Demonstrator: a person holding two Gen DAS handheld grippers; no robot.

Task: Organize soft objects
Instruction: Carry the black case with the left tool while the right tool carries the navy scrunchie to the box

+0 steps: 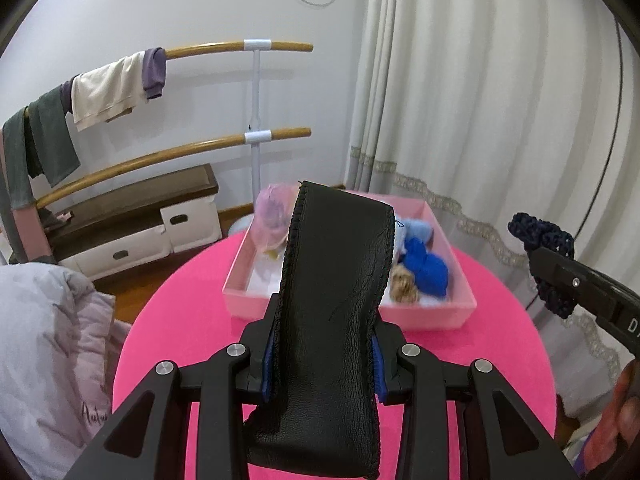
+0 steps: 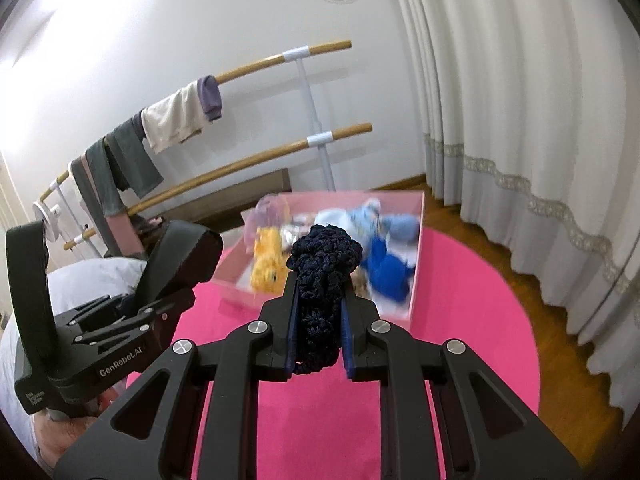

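Note:
My left gripper (image 1: 326,308) is shut on a black leather band (image 1: 332,288) and holds it upright above the round pink table (image 1: 180,320), just in front of the pink box (image 1: 240,292). My right gripper (image 2: 320,292) is shut on a dark navy crocheted scrunchie (image 2: 324,268), held in the air near the box (image 2: 416,280). The box holds a blue soft toy (image 1: 426,270), a light blue toy (image 2: 360,216), a yellow plush (image 2: 266,260) and a pink bagged item (image 1: 270,218). The right gripper shows at the right edge of the left wrist view (image 1: 560,276); the left gripper shows in the right wrist view (image 2: 168,264).
A wooden double-bar rack (image 1: 224,48) with draped clothes (image 1: 108,90) stands by the wall. A low bench with white drawers (image 1: 132,236) sits under it. White curtains (image 1: 480,100) hang at the right. A grey quilt (image 1: 48,340) lies left of the table.

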